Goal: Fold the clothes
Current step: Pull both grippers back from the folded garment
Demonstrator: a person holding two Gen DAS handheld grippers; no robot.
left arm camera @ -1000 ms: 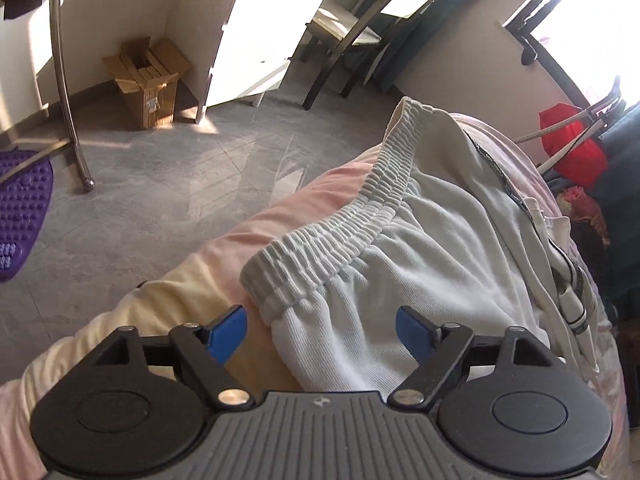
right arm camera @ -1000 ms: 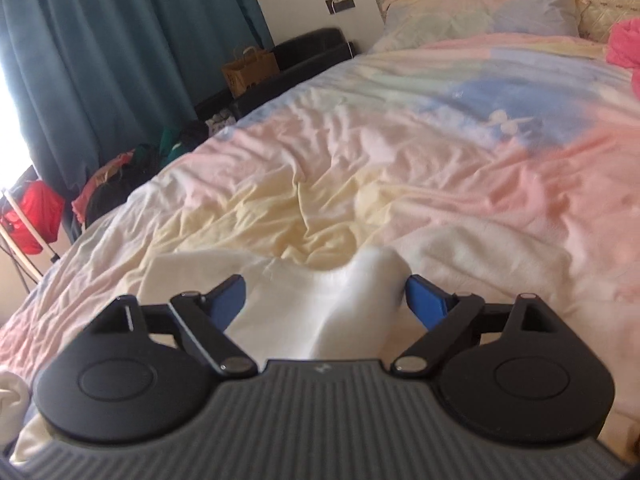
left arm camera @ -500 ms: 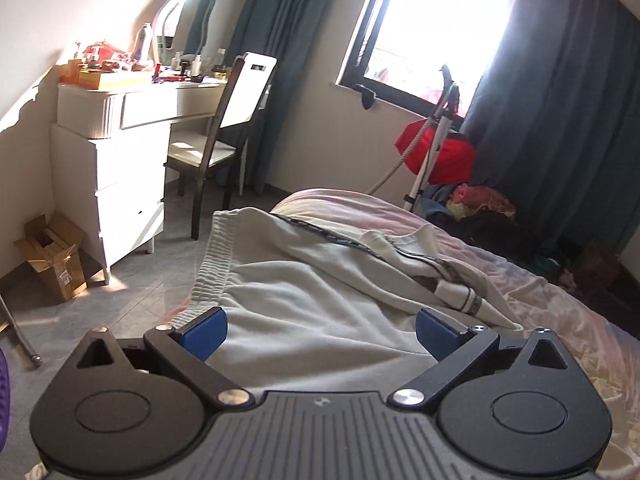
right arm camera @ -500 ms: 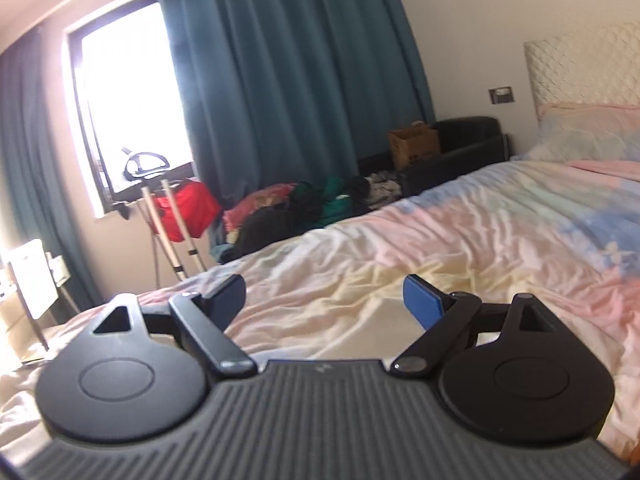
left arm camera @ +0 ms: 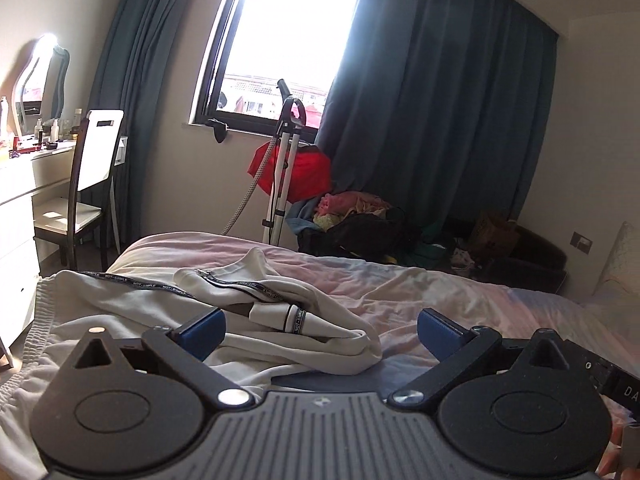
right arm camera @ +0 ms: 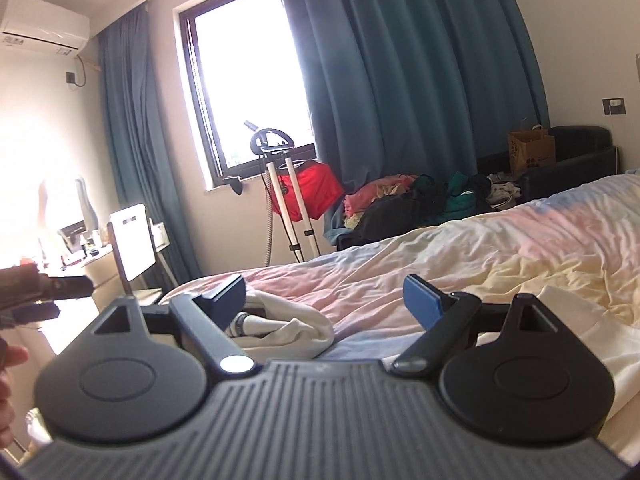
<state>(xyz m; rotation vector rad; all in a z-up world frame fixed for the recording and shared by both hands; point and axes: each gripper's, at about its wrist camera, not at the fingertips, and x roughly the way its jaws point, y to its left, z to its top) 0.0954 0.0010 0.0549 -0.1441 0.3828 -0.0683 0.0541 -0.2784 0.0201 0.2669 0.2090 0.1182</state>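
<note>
White sweatpants (left arm camera: 132, 312) with a black lettered side stripe lie crumpled on the bed (left arm camera: 460, 296), their cuffed leg (left arm camera: 296, 318) bunched on top. My left gripper (left arm camera: 320, 328) hovers open just above them, nothing between its blue pads. In the right wrist view the bunched leg (right arm camera: 288, 330) shows behind the left finger. My right gripper (right arm camera: 324, 300) is open and empty, raised over the pastel sheet (right arm camera: 500, 236). Another pale cloth (right arm camera: 592, 320) lies at its right.
A garment steamer (left arm camera: 286, 168) and a red item stand by the window (left arm camera: 288, 40). A clothes pile (left arm camera: 360, 220) lies under the blue curtain. At the left are a chair (left arm camera: 88, 184) and dresser (left arm camera: 16, 216). A hand (right arm camera: 8, 368) shows at the left edge.
Both grippers have tilted up and lifted away from the cloth; the views swung from the bed surface to the window wall. The right gripper no longer has white cloth between its fingers.
</note>
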